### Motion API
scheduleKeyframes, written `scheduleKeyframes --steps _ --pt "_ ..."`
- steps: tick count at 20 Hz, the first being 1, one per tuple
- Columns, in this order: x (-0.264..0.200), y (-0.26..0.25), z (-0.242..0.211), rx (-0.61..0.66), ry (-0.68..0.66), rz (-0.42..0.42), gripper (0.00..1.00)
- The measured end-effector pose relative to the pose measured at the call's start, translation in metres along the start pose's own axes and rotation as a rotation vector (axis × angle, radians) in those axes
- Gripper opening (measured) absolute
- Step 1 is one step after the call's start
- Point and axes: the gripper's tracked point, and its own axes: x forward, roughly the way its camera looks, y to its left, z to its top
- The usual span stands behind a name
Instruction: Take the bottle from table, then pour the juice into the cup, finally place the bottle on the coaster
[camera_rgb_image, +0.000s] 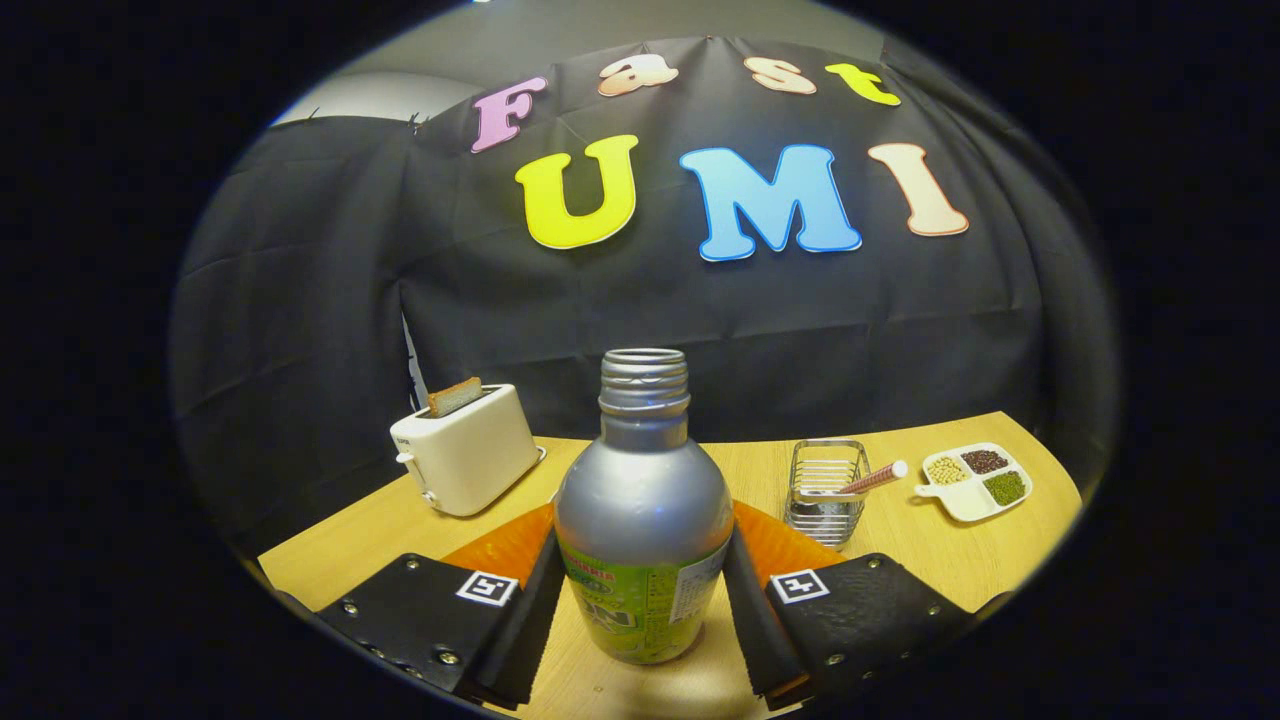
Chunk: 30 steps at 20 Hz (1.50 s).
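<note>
Between the tongs (643, 600) stood the uncapped bottle (643, 520), both pads pinching its label; it should stay upright when lifted off the worktop (950, 560).

So the gripper (640, 610) is a 2-finger thing, mostly black. Each finger (420, 620) is a wide flat black plate with a slightly textured surface and small silver screws along its outer edge, around 7 o'clock on the left one and 5 o'clock on the right. Both carry a small white square tag with a black pattern near the inner corner. The inner pads (750, 610) are thin black strips, and orange parts peek out just behind them.
</note>
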Motion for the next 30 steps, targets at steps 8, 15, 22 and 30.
scheduleKeyframes --steps 8,15,22,30 --pt "0.021 0.012 -0.032 -0.122 -0.019 0.003 0.77" --pt "0.034 0.01 -0.043 -0.123 -0.015 0.002 0.77" --pt "0.033 0.007 -0.051 -0.127 -0.023 -0.013 0.77" --pt "0.017 0.007 -0.019 -0.057 -0.074 -0.042 0.99"
